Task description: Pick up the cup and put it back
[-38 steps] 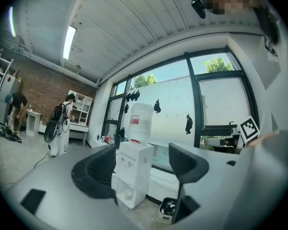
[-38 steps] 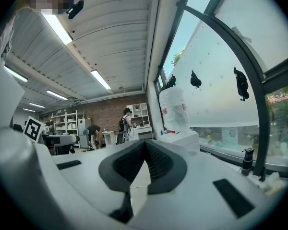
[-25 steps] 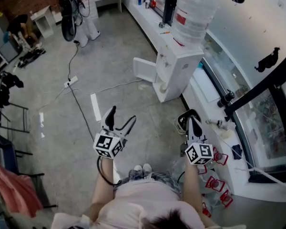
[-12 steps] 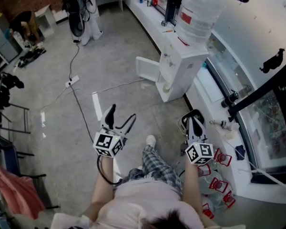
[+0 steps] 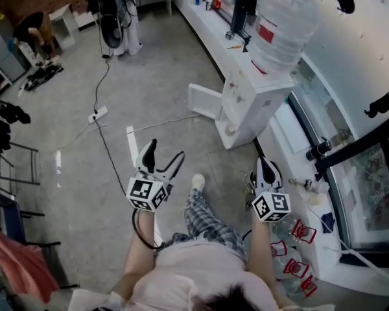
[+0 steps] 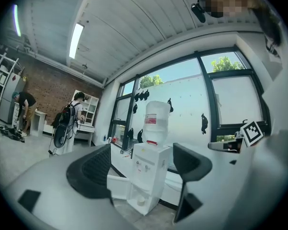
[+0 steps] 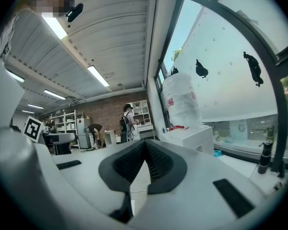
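The cup (image 5: 231, 129) is seen standing in the open lower compartment of a white water dispenser (image 5: 253, 99). The compartment's door (image 5: 204, 102) is swung out to the left, and 1 large water bottle (image 5: 282, 21) is mounted upside down on top. The cup is well apart from both grippers, with a stretch of grey floor (image 5: 168, 76) between; 1 white cable (image 5: 162, 120) is laid across that floor, and 1 power strip (image 5: 97, 113) lies further left.

The left gripper (image 5: 163, 161) is held with its jaws spread wide, nothing between them; the dispenser and cup (image 6: 140, 201) are framed far beyond them in the left gripper view. The right gripper (image 5: 263, 166) is held with its jaws closed tip to tip on nothing.

1 shoe (image 5: 198, 181) of the person is set forward between the 2 grippers. 2 other people are seen at the far end of the room, 1 standing (image 5: 117, 11) and 1 bent over (image 5: 29, 31). 1 dark bottle (image 5: 318, 149) lies on the window ledge (image 5: 288, 125).
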`<state>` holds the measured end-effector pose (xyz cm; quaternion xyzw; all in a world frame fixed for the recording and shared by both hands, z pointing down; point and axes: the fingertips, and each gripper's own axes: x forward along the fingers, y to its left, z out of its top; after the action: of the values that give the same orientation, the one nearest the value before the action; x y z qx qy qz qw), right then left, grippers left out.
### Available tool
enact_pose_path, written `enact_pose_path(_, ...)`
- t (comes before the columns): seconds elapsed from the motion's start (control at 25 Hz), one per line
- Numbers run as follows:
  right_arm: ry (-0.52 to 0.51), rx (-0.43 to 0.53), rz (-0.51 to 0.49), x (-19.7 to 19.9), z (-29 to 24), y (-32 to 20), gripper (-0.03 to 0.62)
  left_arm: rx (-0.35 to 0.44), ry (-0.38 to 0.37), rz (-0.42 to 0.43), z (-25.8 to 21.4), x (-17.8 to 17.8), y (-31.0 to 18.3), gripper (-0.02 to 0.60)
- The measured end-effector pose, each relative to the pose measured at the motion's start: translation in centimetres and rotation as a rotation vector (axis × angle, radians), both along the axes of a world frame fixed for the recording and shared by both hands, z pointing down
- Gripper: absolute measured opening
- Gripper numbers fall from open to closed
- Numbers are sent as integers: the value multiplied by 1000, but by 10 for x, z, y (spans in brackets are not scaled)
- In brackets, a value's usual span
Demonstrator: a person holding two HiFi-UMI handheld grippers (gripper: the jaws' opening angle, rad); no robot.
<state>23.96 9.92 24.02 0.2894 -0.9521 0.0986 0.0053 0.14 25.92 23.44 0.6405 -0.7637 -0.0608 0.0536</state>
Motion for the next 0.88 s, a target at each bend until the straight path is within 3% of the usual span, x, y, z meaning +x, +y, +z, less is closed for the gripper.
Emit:
enact_pose_path(0.52, 17, -14, -34, -164, 4, -173, 17, -44, -22, 54, 1, -133, -188, 390)
enact_pose_path(0.88, 35, -27, 3, -218, 3, -249, 17, -33, -22, 77, -13, -199, -278, 389)
